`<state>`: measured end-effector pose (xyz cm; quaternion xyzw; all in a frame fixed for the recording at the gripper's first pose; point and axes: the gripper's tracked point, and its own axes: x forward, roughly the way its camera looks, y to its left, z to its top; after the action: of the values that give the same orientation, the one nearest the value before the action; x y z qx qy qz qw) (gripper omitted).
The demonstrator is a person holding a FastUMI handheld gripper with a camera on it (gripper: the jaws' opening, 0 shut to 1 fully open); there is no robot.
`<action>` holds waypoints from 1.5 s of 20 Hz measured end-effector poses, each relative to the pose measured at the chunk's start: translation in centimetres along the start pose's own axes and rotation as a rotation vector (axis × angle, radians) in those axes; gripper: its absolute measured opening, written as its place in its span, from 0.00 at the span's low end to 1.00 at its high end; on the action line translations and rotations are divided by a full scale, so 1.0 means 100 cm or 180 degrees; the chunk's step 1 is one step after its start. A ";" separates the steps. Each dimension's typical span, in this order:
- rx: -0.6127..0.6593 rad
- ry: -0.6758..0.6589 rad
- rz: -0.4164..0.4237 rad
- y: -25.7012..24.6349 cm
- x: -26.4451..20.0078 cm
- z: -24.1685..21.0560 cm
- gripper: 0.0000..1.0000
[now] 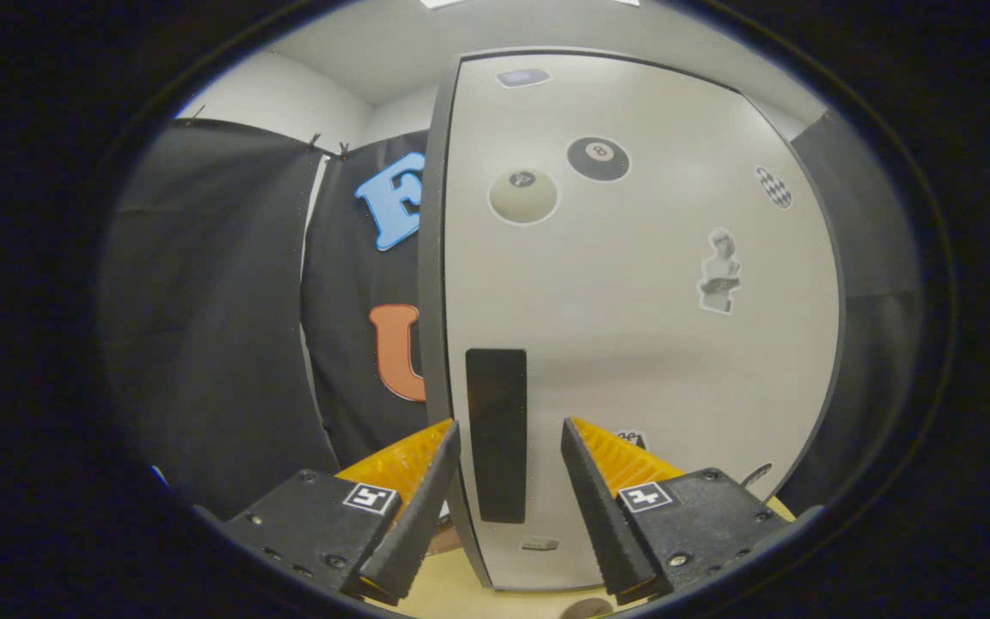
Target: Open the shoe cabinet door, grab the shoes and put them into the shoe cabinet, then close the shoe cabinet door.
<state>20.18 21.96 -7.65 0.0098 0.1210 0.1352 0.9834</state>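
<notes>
The gripper [508,447] is nearest the camera. Its two fingers stand apart and hold nothing. Between them, just ahead, is the dark vertical handle [496,434] of the shoe cabinet door [632,344]; the fingers are on both sides of the handle but do not seem to press on it. The pale door, with some stickers [598,159] on it, looks shut, or very nearly. I judge that the task is at its very start: the door is to be opened, then the shoes put inside, then the door closed.
</notes>
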 end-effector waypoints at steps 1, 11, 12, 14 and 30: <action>0.0018 0.0064 -0.0060 -0.001 0.006 -0.004 0.80; -0.0123 0.0126 -0.0068 0.003 0.003 -0.013 0.29; -0.0174 0.0120 -0.0021 0.002 -0.002 -0.013 0.28; -0.0214 0.0105 0.0152 0.000 -0.018 -0.012 0.28; -0.0181 0.0197 0.0813 -0.020 -0.110 -0.013 0.25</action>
<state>10.11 17.02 -6.44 -0.0069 0.1452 0.2628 0.9538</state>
